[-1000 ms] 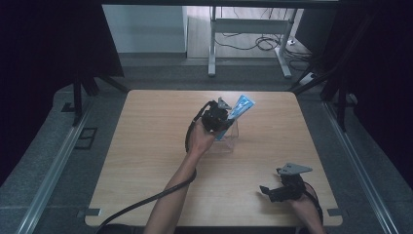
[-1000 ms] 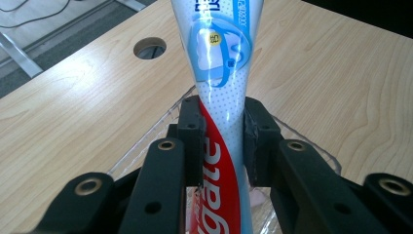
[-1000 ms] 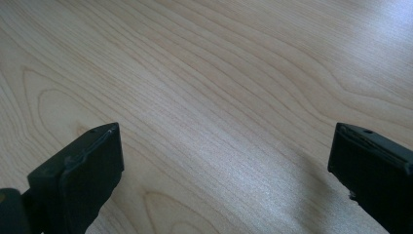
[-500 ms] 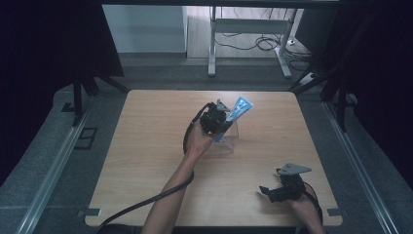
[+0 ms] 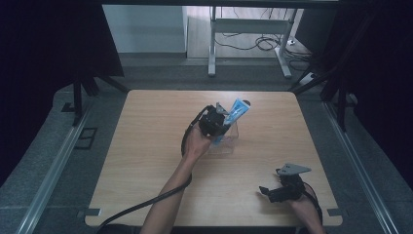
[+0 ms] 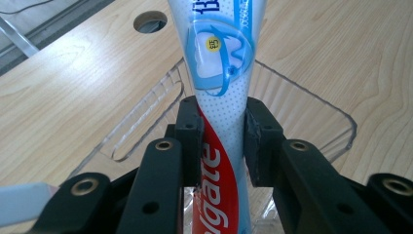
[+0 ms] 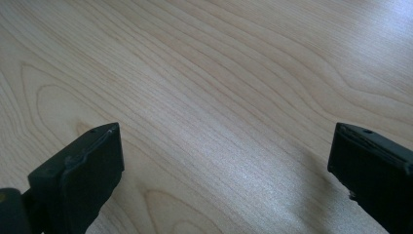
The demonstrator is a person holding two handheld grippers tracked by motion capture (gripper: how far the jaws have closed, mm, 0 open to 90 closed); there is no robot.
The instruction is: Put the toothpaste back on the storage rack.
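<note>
I kept my left gripper (image 6: 221,129) clamped on the toothpaste tube (image 6: 220,92) over the clear tray (image 6: 311,105), judging a centred, low release best, while my right gripper (image 7: 224,175) rested spread apart over the table (image 7: 219,73).

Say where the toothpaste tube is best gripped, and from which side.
Across its flat middle, as the left gripper holds it now: pads on the two broad faces of the tube, coming in from the tube's lower end. The flattened body gives the pads flat seats, and the tube's far end stays free above the clear tray.
</note>
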